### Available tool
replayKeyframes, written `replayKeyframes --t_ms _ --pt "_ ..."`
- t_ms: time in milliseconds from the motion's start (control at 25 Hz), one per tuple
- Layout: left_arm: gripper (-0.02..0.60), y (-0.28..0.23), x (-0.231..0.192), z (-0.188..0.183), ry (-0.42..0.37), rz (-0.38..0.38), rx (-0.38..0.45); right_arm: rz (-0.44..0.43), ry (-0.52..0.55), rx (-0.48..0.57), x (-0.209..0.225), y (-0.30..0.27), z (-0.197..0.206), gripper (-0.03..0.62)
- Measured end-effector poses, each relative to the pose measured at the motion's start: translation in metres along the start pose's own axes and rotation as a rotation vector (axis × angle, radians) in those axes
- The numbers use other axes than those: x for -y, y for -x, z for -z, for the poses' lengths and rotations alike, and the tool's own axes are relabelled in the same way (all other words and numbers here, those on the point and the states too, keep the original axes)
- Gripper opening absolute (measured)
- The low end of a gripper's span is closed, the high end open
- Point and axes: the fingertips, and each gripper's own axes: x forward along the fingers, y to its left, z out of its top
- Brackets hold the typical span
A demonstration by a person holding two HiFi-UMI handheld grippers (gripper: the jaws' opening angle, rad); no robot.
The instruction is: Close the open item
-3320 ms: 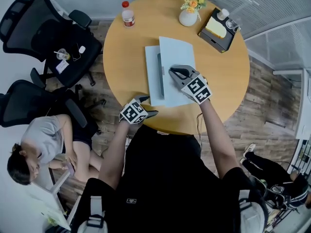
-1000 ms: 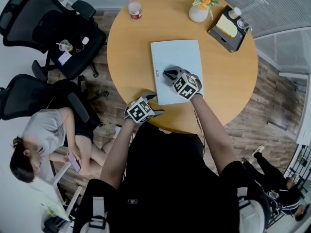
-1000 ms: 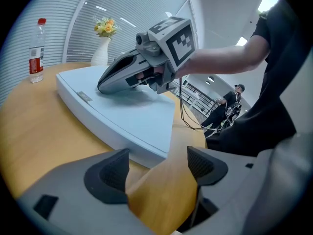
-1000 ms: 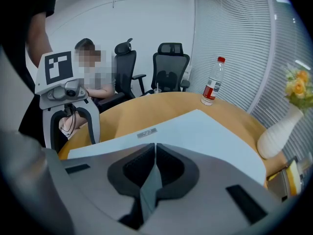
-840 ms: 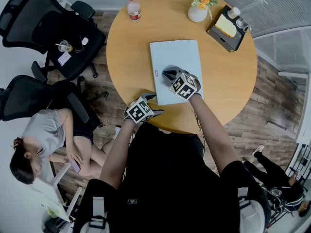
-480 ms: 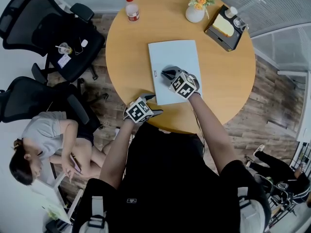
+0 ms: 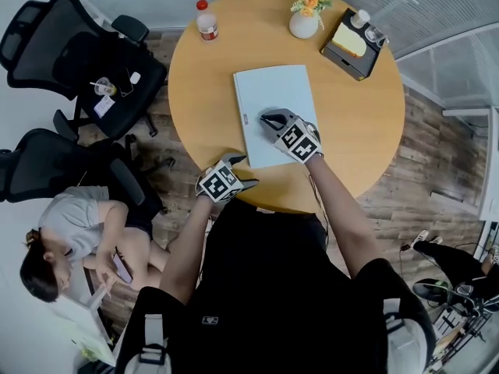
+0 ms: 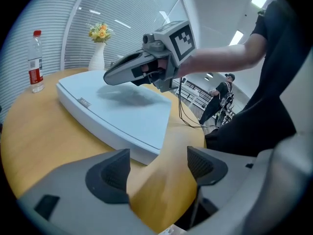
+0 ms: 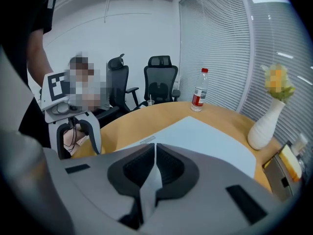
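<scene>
A pale grey laptop [image 7: 274, 104] lies flat and closed on the round wooden table [image 7: 366, 131]; it also shows in the left gripper view [image 8: 117, 112] and the right gripper view [image 9: 205, 141]. My right gripper [image 7: 266, 118] is shut with nothing between its jaws. It hangs just over the near half of the lid and casts a shadow there [image 8: 110, 77]. My left gripper [image 7: 242, 171] is open and empty at the table's near edge, just short of the laptop's near corner [image 8: 159, 163].
At the far edge of the table stand a red-capped bottle [image 7: 207, 22], a white vase with flowers [image 7: 303, 23] and a black tray [image 7: 348, 53]. Black office chairs [image 7: 70, 53] and a seated person [image 7: 70, 232] are to the left. A cable [image 8: 182, 106] hangs off the near edge.
Three seconds ago the laptop's lid stood partly raised under my right gripper; now it lies flat. In the last second both grippers have barely moved.
</scene>
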Motion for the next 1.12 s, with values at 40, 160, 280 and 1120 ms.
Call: replayKeyframes --t_ms 40,160,280,1120 --pt "0.370 0.002 -0.001 -0.001 -0.001 -0.011 0.005 0.004 0.001 -0.003 -0.001 0.005 0.001 0.008" --pt "0.368 0.010 -0.004 -0.007 0.008 -0.046 0.041 0.009 -0.003 -0.005 -0.007 0.017 0.009 0.008" --pt "0.345 0.018 -0.005 -0.016 0.017 -0.070 0.090 0.010 -0.026 0.003 -0.015 0.028 0.020 0.008" --pt "0.006 0.064 0.001 -0.087 0.148 -0.133 0.415 0.091 -0.174 0.150 -0.044 0.114 0.036 0.008"
